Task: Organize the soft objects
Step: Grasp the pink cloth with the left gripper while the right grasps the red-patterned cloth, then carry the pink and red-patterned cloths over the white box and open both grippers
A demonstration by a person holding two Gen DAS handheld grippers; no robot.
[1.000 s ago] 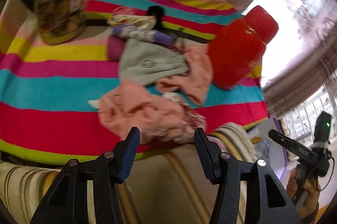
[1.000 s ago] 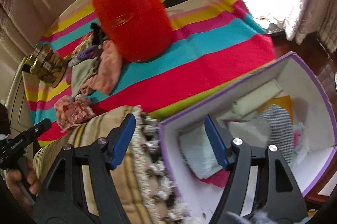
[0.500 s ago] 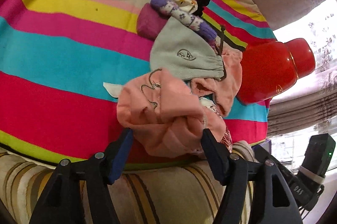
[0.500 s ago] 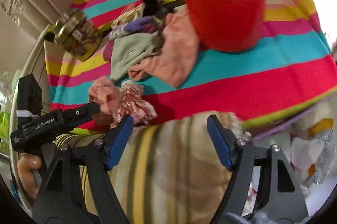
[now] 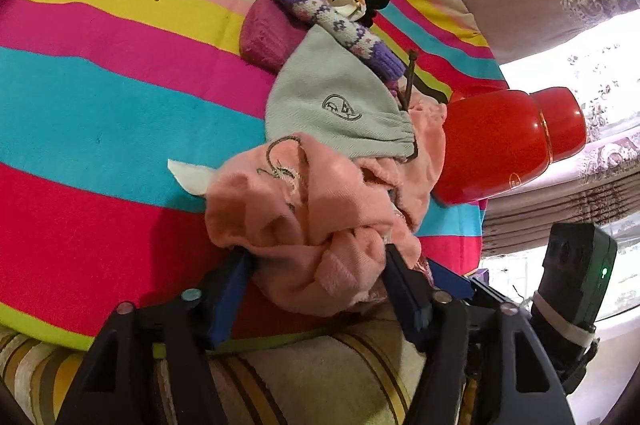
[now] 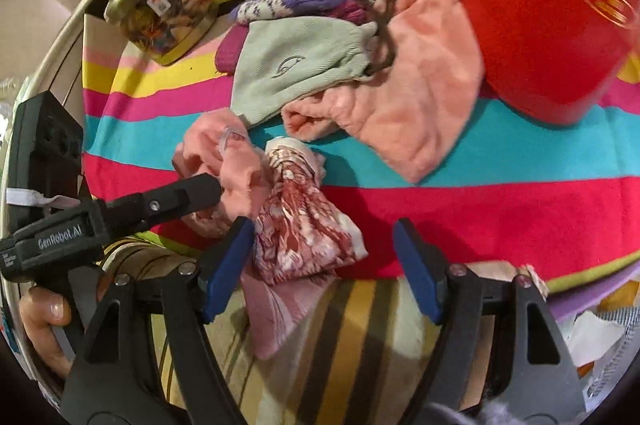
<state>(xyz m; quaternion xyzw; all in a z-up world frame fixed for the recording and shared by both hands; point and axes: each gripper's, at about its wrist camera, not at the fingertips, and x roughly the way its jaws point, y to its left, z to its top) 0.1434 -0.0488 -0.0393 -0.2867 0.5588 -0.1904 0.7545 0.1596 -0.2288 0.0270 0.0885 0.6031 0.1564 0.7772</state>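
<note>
The left gripper straddles the crumpled pink cloth at the near edge of the striped blanket. Its jaws have just been closing with the cloth bunched between them, and the pads appear to press its folds, presumably to lift this piece clear of the pile. At 12 o'clock from the cloth lies the pale green cap, with the purple knitted glove beyond it. The red container stands at 2 o'clock. The right gripper stands open over the red-patterned cloth, its left pad beside the fabric and its right pad apart from it, apparently positioned for the next pick.
</note>
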